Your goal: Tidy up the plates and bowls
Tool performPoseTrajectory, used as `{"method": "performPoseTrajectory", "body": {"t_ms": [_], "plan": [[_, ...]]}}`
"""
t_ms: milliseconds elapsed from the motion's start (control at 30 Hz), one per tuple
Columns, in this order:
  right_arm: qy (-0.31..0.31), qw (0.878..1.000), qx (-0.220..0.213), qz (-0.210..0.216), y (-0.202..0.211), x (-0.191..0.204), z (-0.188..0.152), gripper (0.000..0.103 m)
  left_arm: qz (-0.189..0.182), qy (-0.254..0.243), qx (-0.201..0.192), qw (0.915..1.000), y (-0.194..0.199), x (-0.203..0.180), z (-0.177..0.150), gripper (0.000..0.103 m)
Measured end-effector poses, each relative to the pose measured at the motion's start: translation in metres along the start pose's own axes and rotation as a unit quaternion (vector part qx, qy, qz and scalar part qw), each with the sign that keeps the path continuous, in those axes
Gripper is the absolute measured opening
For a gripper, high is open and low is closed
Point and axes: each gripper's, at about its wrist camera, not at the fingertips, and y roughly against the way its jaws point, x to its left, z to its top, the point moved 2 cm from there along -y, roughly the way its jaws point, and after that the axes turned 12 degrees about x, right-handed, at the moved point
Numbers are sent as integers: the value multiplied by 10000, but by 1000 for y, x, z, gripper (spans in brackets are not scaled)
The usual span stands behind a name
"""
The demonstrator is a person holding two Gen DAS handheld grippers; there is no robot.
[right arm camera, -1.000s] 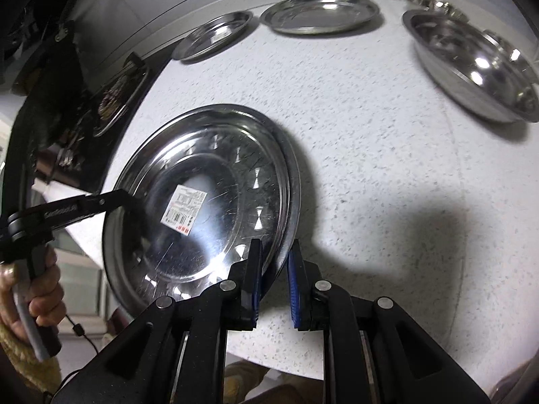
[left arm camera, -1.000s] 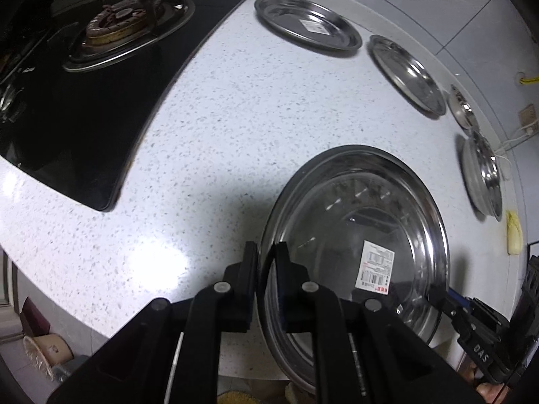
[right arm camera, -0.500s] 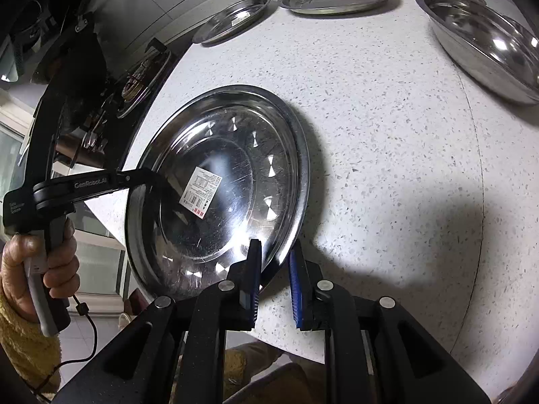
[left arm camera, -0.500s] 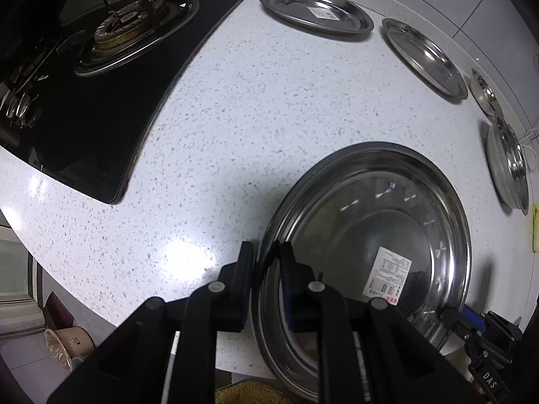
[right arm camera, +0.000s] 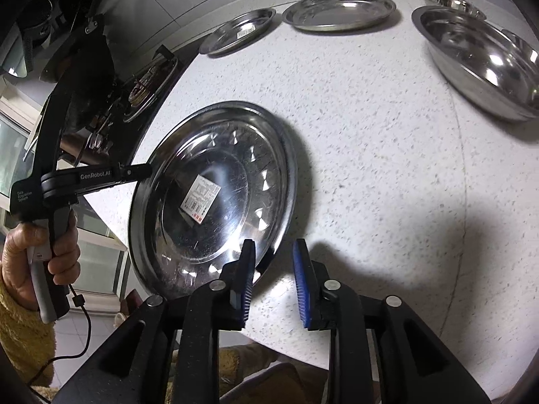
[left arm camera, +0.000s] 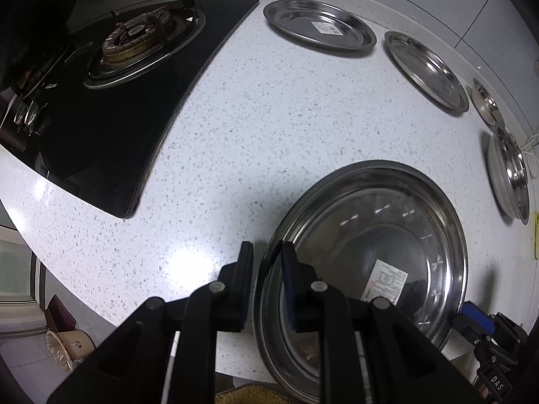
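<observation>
A large steel plate [left arm camera: 377, 245] with a barcode sticker lies at the counter's front edge, overhanging it; it also shows in the right wrist view [right arm camera: 215, 198]. My left gripper [left arm camera: 266, 259] straddles its left rim with the jaws slightly apart. My right gripper [right arm camera: 274, 259] is open at the plate's near right rim, the rim between its fingers. Two smaller steel plates [left arm camera: 318, 28] [left arm camera: 427, 69] lie along the back wall. A big steel bowl [right arm camera: 478, 60] and a small bowl [right arm camera: 451, 0] sit at the right.
A black gas hob [left arm camera: 111, 77] with a burner takes the counter's left part. The speckled white counter [left arm camera: 269, 128] drops off at its front edge. A cable and a yellow item [left arm camera: 536, 235] lie at the far right.
Both grippers have opened from their shut hold on the big plate's rim. The plate has settled flatter on the counter.
</observation>
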Motion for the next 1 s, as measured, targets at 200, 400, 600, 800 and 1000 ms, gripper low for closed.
{"method": "performPoseTrajectory", "body": {"t_ms": [200, 400, 600, 800, 1000], "plan": [[102, 9997, -120, -174, 11, 0, 2, 22, 30, 29, -51, 10000, 6, 1, 2, 17], [246, 9986, -310, -362, 27, 13, 17, 22, -8, 60, -118, 9999, 19, 9, 14, 17], [191, 9972, -428, -577, 35, 34, 42, 27, -82, -172, -246, 9995, 30, 18, 39, 17], [-185, 9934, -643, -934, 50, 42, 103, 27, -1008, -644, -117, 9928, 44, -18, 108, 17], [-921, 9805, -753, -1563, 59, -3, 208, 39, -1476, -947, -34, 9845, 26, -96, 199, 23]]}}
